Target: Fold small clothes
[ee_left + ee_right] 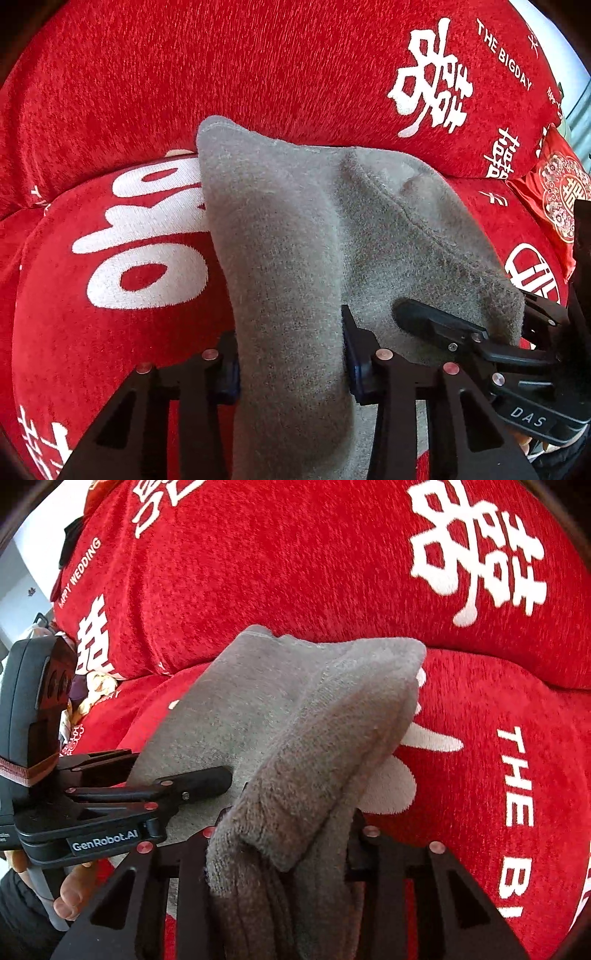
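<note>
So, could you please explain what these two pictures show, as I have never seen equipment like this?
No robot here: a person holds a black two-finger gripper in each hand, with a wide-angle camera on each looking along its fingers. One picture is from the left gripper, the other from the right gripper.

Each is clamped on a part of the fuzzy grey knitted garment, so both hold the same cloth, close together. Each camera also sees the other gripper from the side: the right one at the left view's lower right, the left one at the right view's left.

Underneath is a red plush sofa cover with white characters and the printed words "THE BIGDAY".
</note>
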Motion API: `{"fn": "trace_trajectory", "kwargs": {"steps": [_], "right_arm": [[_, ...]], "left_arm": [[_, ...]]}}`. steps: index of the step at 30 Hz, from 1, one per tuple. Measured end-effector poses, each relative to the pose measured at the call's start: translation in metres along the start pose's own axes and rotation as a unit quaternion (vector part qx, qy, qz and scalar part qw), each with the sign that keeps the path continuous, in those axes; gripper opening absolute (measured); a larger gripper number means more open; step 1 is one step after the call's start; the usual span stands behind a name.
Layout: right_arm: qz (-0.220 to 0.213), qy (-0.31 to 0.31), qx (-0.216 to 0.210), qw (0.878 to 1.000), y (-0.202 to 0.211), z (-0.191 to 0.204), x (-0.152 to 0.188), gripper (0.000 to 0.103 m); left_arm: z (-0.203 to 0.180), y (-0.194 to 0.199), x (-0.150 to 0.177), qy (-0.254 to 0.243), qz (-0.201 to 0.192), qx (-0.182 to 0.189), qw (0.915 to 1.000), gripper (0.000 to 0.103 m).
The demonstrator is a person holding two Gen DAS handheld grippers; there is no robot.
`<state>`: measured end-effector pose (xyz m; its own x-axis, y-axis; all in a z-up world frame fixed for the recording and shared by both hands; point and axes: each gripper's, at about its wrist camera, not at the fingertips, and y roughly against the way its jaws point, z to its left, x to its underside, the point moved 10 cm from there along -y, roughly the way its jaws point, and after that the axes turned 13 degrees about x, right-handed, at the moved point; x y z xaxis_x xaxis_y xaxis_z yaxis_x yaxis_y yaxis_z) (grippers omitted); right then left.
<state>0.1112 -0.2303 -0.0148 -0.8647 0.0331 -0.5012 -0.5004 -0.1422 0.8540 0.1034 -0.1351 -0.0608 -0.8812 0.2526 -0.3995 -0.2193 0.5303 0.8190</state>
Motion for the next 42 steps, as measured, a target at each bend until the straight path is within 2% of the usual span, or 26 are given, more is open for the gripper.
{"fn": "trace_trajectory", "kwargs": {"steps": [30, 42], "right_arm": [[-0.048, 0.04, 0.012, 0.998, 0.075, 0.06, 0.035, 0.039], [-0.06, 0.048, 0.011, 0.997, 0.091, 0.08, 0.056, 0.039]], "left_arm": [[-0.015, 0.073, 0.051, -0.021, -0.037, -0.023, 0.9988, 0.042], [-0.013, 0.1, 0.081, -0.028, -0.051, -0.038, 0.9976, 0.042]]}}
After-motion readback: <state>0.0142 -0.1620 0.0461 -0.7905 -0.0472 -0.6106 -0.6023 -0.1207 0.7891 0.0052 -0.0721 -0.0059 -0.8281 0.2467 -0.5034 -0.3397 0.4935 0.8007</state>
